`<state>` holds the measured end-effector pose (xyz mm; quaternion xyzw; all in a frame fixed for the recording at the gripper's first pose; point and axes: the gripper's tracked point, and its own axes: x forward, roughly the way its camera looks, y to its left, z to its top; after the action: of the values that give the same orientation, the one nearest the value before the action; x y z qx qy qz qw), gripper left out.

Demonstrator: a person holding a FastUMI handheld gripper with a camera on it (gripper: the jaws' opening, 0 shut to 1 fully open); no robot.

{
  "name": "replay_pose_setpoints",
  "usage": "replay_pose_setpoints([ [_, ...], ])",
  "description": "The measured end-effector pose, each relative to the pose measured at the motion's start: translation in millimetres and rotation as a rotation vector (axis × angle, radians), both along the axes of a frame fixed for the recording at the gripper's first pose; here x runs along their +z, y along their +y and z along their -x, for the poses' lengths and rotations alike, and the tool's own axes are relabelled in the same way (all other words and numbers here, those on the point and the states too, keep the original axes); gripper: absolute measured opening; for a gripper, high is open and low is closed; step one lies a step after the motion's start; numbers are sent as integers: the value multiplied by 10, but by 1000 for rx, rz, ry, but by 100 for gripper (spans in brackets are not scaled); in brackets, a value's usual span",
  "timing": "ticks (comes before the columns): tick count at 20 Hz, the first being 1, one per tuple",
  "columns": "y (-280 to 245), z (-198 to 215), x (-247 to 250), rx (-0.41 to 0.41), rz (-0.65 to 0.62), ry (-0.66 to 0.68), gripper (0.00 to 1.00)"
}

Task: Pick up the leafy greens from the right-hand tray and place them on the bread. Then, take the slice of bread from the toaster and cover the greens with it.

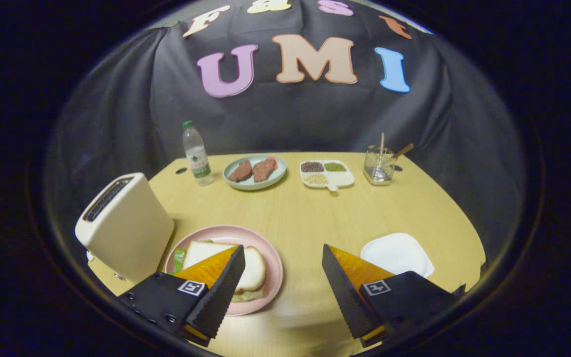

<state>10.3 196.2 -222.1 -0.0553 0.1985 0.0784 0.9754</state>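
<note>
A yellow table (315, 218) fills the middle of the frame. At lower left stands a cream toaster (124, 225), and beside it a pink plate (270, 258) carries a slice of bread (253, 267) with leafy greens (180, 258) peeking from under it. At lower right lies a white tray (397, 253). The gripper (283, 255) hangs low with its jaws spread wide, holding nothing. Along the far edge sit a blue plate with meat (255, 172), a divided dish (326, 173), a water bottle (196, 153) and a glass jar (379, 166).
</note>
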Motion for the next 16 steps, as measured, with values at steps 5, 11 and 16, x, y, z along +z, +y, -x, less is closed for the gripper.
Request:
replay_pose_setpoints([
  [5,-427,-92,894,-34,-64,-228,99],
  [11,-838,-71,1933,-11,-111,-499,98],
  [16,-1094,-19,2361,11,-94,-609,98],
])
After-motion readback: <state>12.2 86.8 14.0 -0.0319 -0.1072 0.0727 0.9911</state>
